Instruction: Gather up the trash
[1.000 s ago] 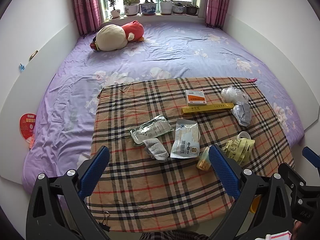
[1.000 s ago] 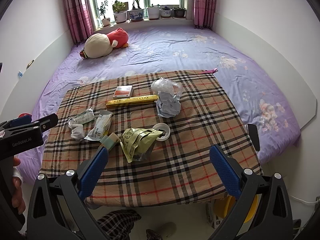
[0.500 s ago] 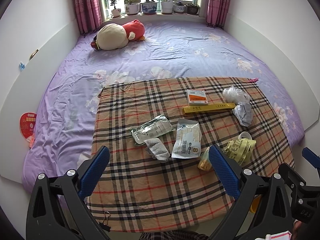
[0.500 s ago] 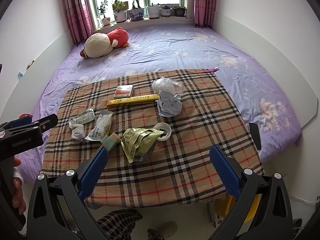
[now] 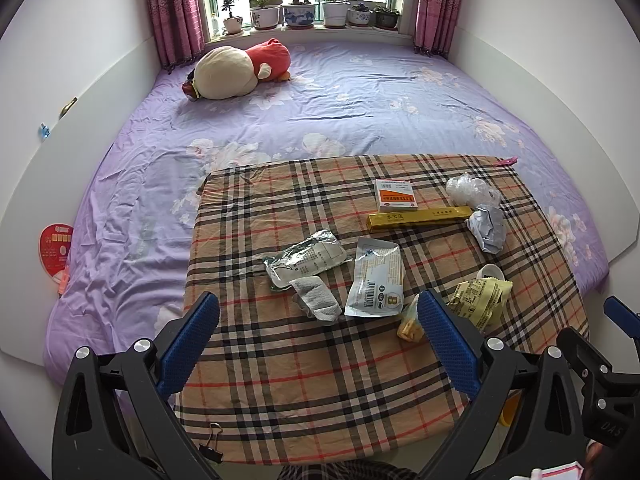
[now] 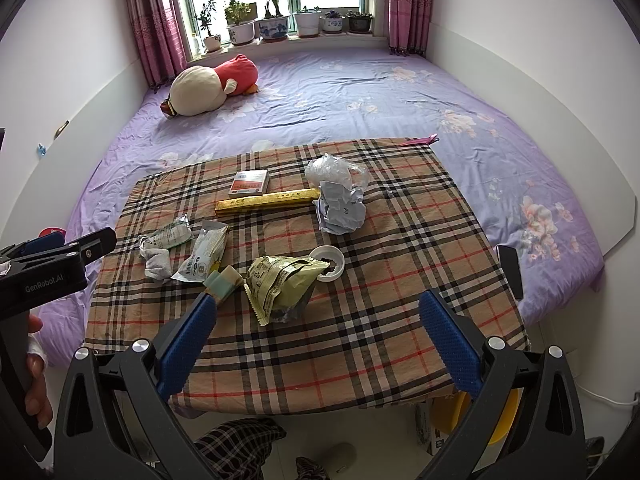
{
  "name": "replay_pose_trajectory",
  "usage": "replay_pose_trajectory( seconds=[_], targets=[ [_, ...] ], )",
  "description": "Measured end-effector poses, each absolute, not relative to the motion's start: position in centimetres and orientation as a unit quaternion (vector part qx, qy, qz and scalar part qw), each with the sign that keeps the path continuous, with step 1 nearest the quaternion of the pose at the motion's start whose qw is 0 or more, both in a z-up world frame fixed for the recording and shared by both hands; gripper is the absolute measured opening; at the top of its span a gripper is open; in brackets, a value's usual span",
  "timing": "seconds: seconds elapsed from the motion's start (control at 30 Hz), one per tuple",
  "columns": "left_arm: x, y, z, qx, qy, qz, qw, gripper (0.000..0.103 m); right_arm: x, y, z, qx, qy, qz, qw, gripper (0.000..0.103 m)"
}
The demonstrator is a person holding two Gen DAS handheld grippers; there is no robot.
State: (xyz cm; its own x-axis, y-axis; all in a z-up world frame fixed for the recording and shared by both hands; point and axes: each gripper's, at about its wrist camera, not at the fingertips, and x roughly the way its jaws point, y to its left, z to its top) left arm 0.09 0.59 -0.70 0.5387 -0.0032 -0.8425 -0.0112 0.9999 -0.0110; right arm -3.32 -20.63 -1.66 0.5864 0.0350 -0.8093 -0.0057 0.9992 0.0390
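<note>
Trash lies scattered on a plaid cloth (image 5: 304,392) (image 6: 400,344). Near its middle are a silvery pouch (image 5: 306,260), a crumpled white wad (image 5: 316,302) and a white sachet (image 5: 376,278) (image 6: 204,252). A yellow-green snack bag (image 6: 280,284) (image 5: 480,300), a small white cup (image 6: 330,262), a gold box (image 6: 266,202) (image 5: 418,218), an orange-white carton (image 5: 396,196), crumpled paper (image 6: 340,208) and clear plastic (image 6: 334,170) lie to the right. My left gripper (image 5: 318,336) and right gripper (image 6: 318,334) both hover open over the near edge, holding nothing.
The cloth covers a low table on a purple flowered bed (image 5: 340,112). A plush toy (image 5: 240,70) lies near the window sill with potted plants (image 5: 296,12). A yellow bin (image 6: 492,420) stands on the floor under the table's right corner. A binder clip (image 5: 214,446) holds the cloth's front edge.
Both views have shifted only slightly; nothing on the cloth has moved and both grippers stay open.
</note>
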Motion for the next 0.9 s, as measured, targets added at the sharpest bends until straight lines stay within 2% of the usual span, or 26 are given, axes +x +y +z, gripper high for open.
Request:
replay_pose_trajectory(
  seconds=[0.9],
  targets=[
    [0.15, 1.06, -0.67, -0.010, 0.483, 0.004, 0.876, 0.099, -3.20, -20.59, -1.54, 0.016, 0.455, 0.013, 0.890, 0.101]
  ],
)
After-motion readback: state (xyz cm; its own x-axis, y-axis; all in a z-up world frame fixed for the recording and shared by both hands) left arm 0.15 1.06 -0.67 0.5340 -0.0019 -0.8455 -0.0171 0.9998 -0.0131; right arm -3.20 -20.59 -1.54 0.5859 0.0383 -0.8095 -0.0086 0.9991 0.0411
